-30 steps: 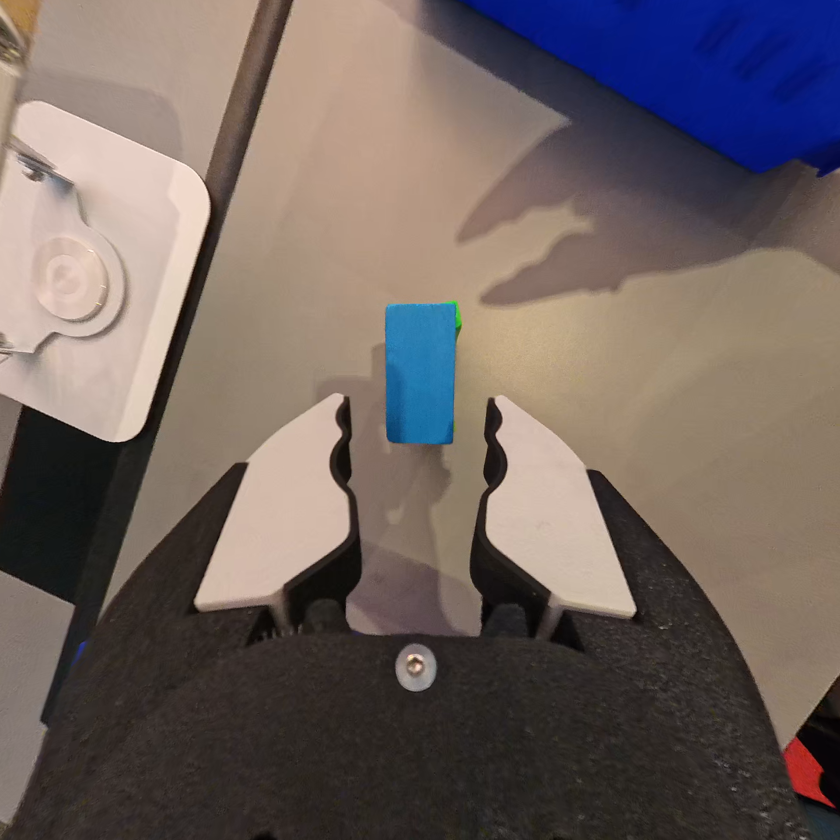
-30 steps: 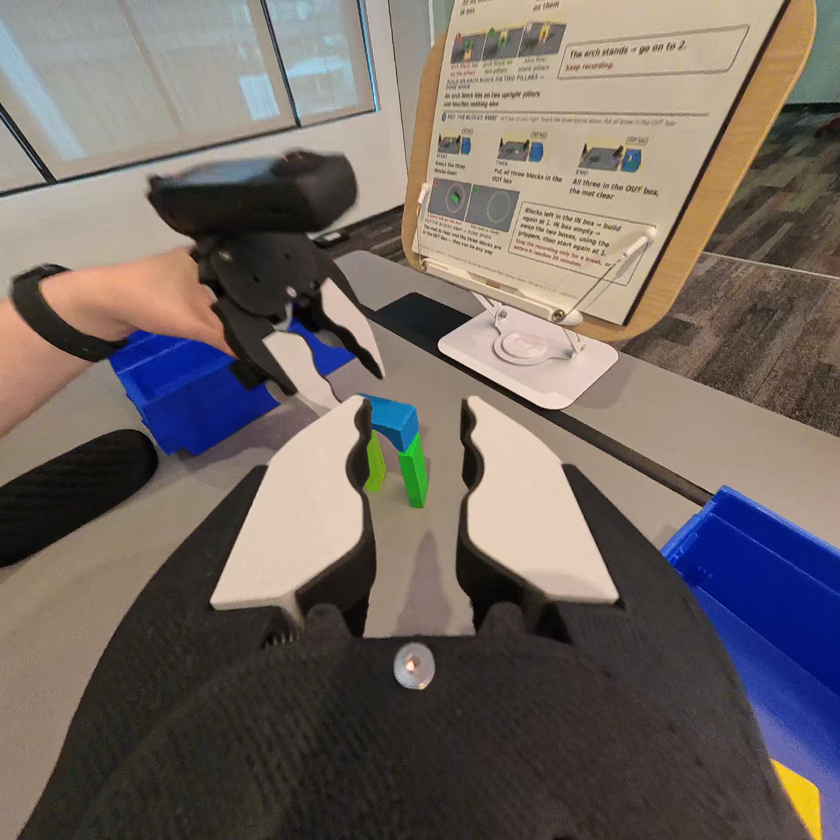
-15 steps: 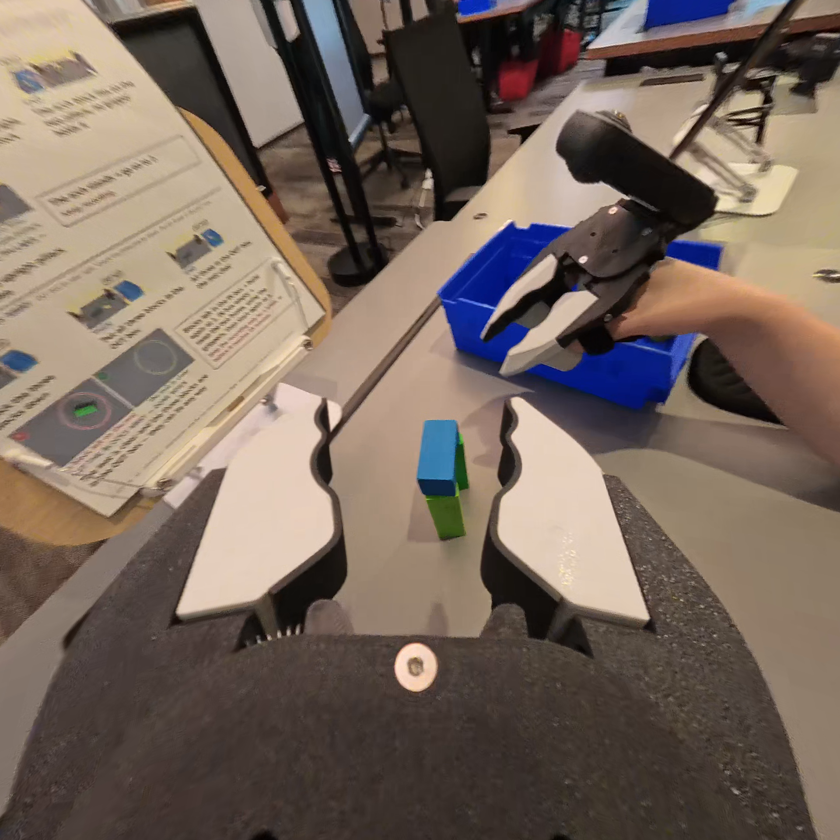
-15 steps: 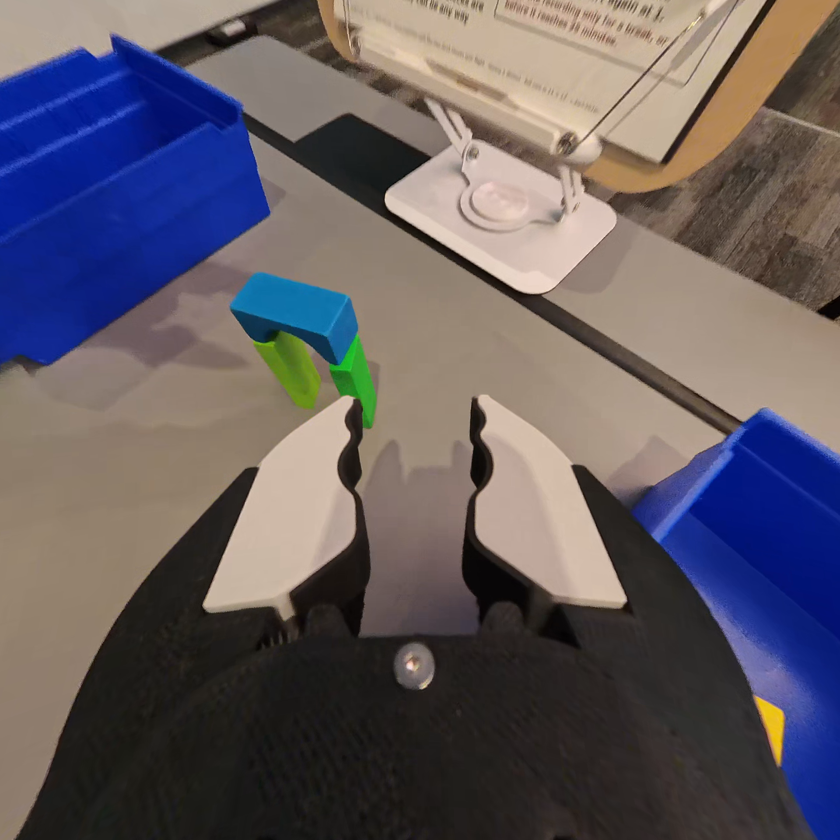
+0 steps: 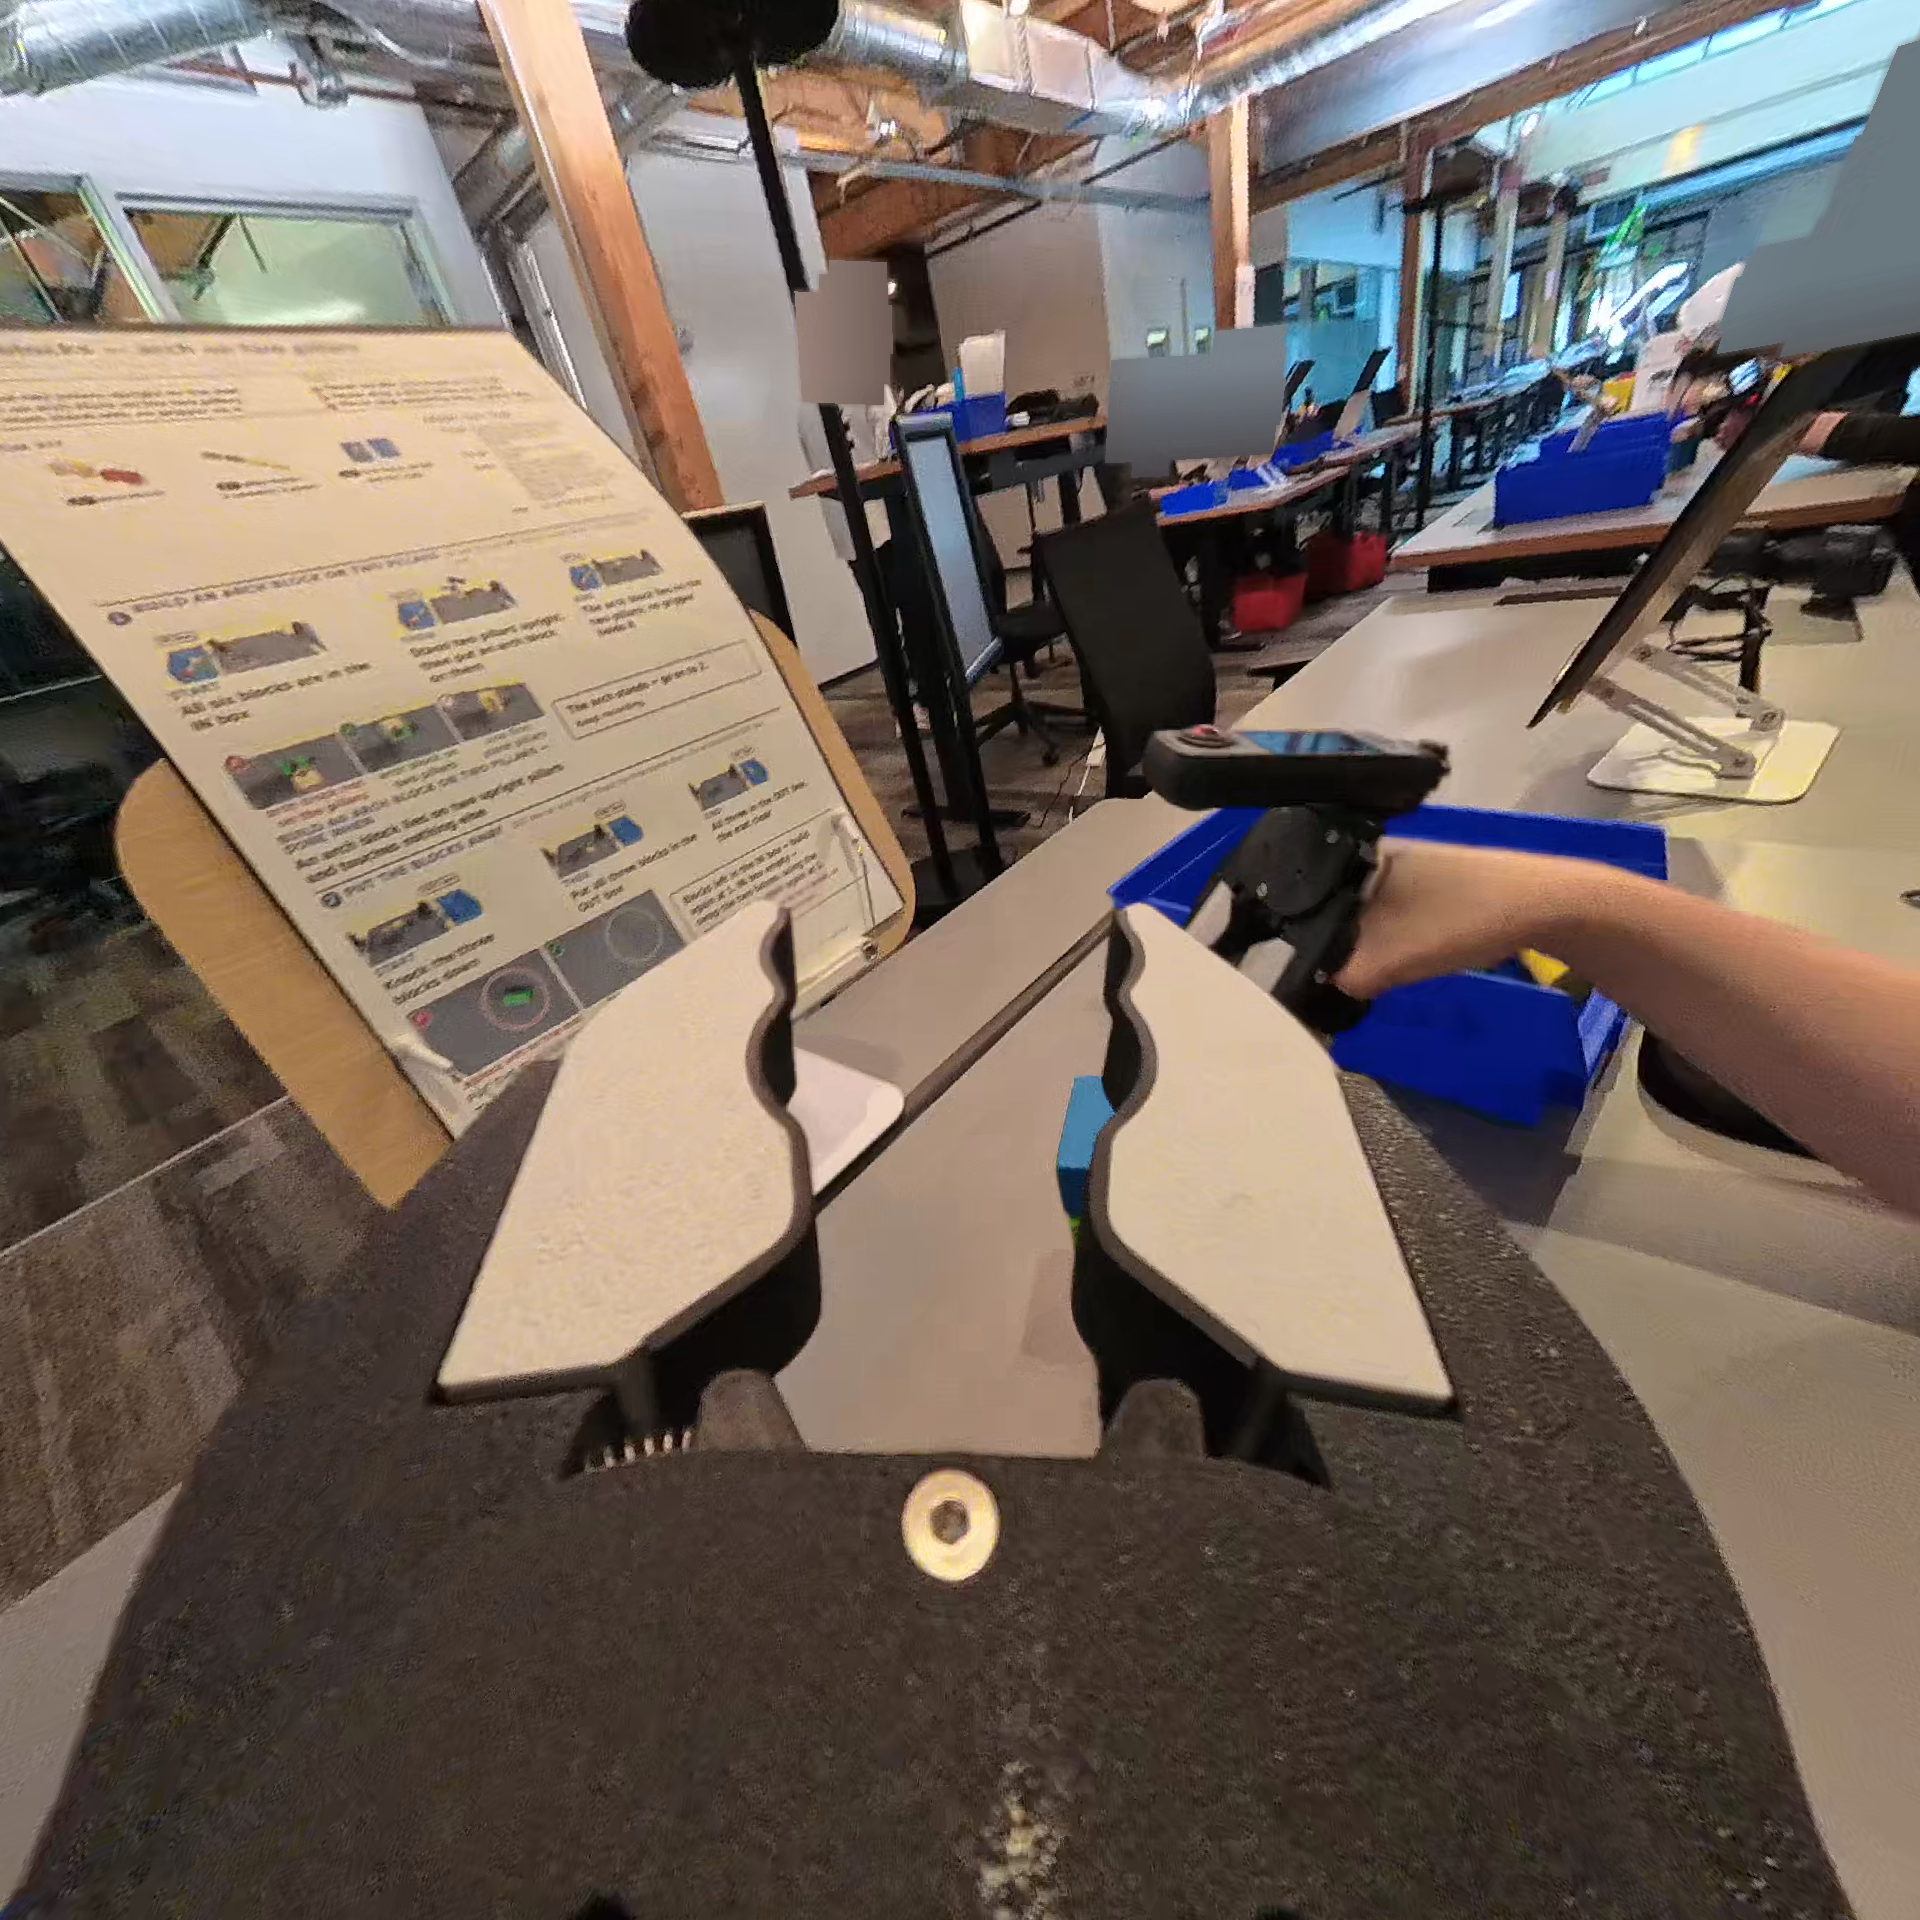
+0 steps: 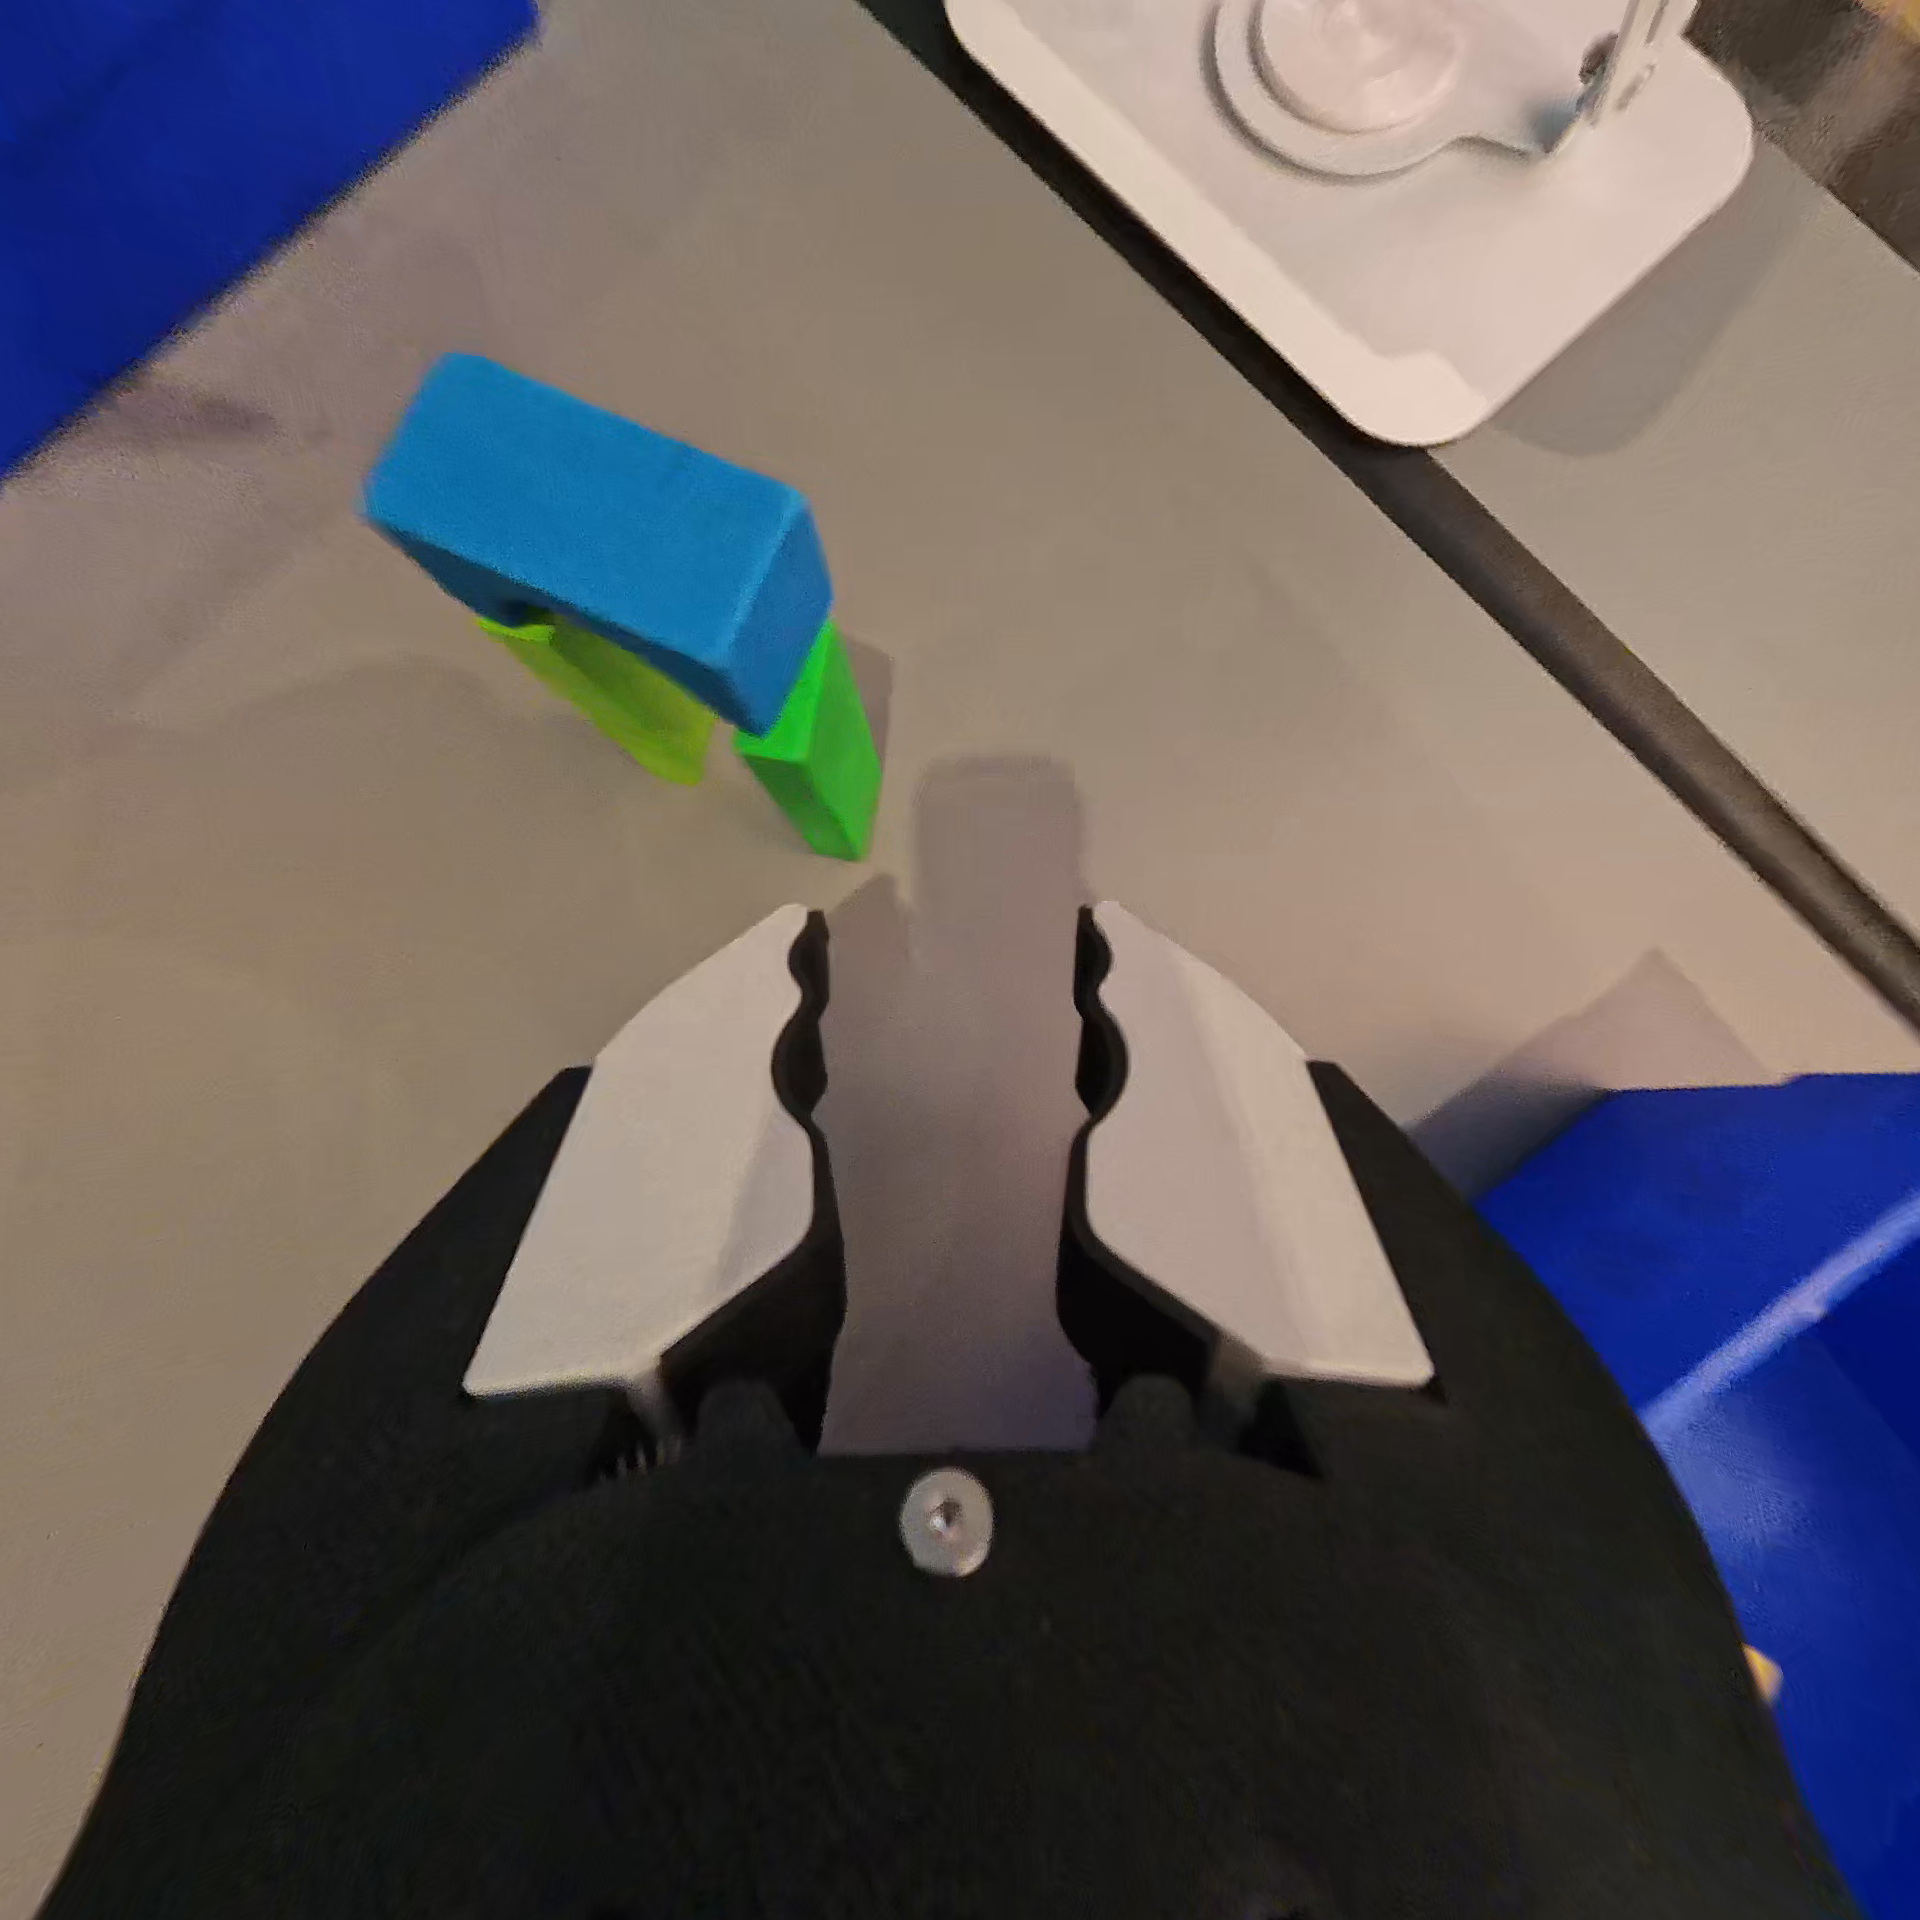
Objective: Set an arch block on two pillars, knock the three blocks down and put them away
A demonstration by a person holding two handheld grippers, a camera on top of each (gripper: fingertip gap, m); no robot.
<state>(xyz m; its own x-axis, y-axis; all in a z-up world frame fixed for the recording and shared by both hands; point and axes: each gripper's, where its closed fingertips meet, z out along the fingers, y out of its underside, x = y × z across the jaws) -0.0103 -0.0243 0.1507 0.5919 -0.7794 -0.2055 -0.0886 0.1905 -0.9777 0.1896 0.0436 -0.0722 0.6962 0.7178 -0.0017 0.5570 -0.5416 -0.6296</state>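
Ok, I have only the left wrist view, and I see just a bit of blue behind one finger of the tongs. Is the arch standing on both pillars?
Observer: Yes. In the right wrist view the arch rests on two standing green blocks, a lime pillar and a darker pillar.
Operator: Does anything touch it?
Observer: No. The right tongs are open, empty, and apart from the darker pillar.
Operator: And what lies beyond it?
Observer: A far bin, blue, on the side opposite to the near bin by the right tongs.
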